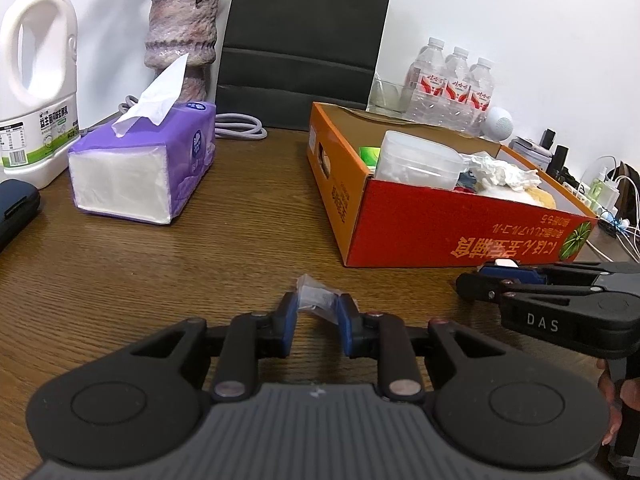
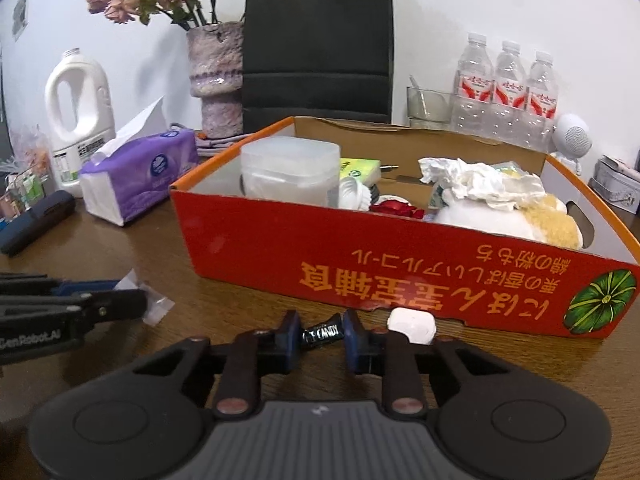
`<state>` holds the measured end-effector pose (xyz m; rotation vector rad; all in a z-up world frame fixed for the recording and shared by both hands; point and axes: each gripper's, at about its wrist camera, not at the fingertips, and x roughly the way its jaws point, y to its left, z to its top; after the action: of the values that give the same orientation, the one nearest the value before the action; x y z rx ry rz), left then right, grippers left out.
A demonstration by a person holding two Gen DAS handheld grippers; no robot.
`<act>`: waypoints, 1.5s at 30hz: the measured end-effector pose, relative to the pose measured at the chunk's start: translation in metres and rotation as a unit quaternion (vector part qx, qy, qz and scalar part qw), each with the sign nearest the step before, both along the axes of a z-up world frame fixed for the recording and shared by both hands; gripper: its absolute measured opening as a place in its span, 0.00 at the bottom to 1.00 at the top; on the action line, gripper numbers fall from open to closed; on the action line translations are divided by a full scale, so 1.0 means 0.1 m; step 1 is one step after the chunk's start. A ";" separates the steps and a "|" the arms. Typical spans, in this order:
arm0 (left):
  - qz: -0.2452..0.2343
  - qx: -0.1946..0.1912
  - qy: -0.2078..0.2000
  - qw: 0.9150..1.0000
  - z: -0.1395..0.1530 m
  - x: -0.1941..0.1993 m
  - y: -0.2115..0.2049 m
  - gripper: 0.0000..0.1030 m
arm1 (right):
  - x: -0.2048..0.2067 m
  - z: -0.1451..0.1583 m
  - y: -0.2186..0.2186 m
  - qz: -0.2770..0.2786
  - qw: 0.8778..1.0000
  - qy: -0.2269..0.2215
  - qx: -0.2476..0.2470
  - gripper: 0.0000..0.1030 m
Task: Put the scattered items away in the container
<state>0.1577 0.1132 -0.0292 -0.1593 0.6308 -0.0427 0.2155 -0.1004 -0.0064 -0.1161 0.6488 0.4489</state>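
Note:
My left gripper (image 1: 317,307) is shut on a small clear plastic wrapper (image 1: 316,294) low over the wooden table; the wrapper also shows in the right wrist view (image 2: 154,304). My right gripper (image 2: 321,330) is shut on a small black candy packet (image 2: 322,334) just in front of the red-orange cardboard box (image 2: 280,236). A white earbud case (image 2: 412,325) lies on the table against the box's front wall. The box (image 1: 440,220) holds a clear plastic tub (image 2: 290,172), crumpled tissue (image 2: 476,182), a plush toy and other items. The right gripper (image 1: 476,280) shows at the right in the left wrist view.
A purple tissue pack (image 1: 144,168), a white jug (image 1: 38,80), a vase (image 1: 182,32) and a dark case (image 1: 14,204) stand at the left. A black bag (image 1: 304,44), water bottles (image 1: 452,80), a glass and a white speaker (image 1: 498,122) line the back wall.

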 end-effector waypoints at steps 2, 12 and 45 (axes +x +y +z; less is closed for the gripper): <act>0.000 -0.002 0.000 1.000 0.00 0.00 0.01 0.22 | -0.03 0.00 -0.01 0.000 1.000 -0.004 0.000 0.20; 0.001 -0.003 -0.021 1.000 0.03 -0.11 -0.03 0.21 | -0.34 0.11 -0.32 0.002 1.000 -0.024 0.013 0.20; 0.006 0.061 -0.019 0.998 0.05 -0.19 -0.59 0.17 | -0.38 0.11 -0.97 -0.016 0.998 -0.017 0.061 0.20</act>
<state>0.1386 0.0540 -0.0239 -0.0450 0.5928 0.0039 0.1772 -0.1970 0.0045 0.0032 0.5878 0.4542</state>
